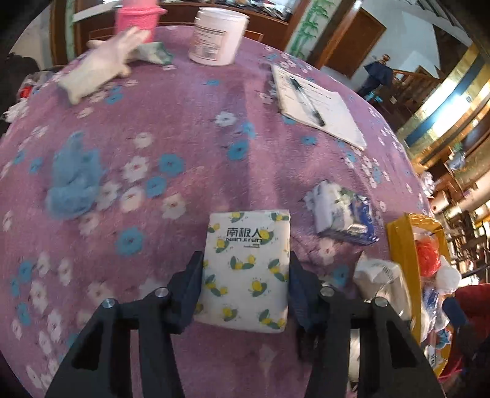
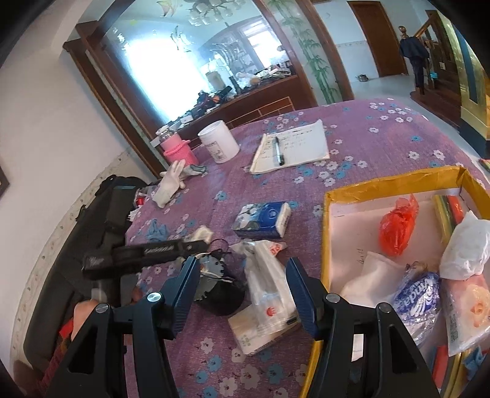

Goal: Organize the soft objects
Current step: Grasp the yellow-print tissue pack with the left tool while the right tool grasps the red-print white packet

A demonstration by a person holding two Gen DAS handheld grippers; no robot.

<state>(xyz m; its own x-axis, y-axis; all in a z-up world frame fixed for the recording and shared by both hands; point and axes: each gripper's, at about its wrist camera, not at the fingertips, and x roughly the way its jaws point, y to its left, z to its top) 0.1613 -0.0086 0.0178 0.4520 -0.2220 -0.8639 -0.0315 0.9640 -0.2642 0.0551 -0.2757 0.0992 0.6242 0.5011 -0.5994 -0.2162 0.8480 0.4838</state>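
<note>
The sorting looks partly done. The yellow cardboard box [image 2: 395, 180] at the desk's [image 1: 190, 128] right edge already holds several soft things — a crumpled red plastic bag [image 2: 398, 226], a blue-and-white wrapped tissue pack [image 2: 419, 297], a white bag [image 2: 468, 245] and a folded white cloth [image 2: 373, 272], among others too jumbled to name.

Left out on the purple flowered cloth: the lemon-print tissue pack [image 1: 245, 269], a blue tissue pack [image 1: 343, 211], a blue glove [image 1: 73, 180], a white glove [image 1: 95, 70] near the pink bottle [image 1: 137, 18], and a clear plastic bag on a flat pack [image 2: 266, 294].

The left hand-held gripper [image 1: 245, 275] has its jaws pressed against both sides of the lemon-print pack, which still lies on the desk (not lifted yet, by the look of it). The right hand-held gripper [image 2: 242, 294] stands open around the clear bag, its pads apart from it — nothing held.
</note>
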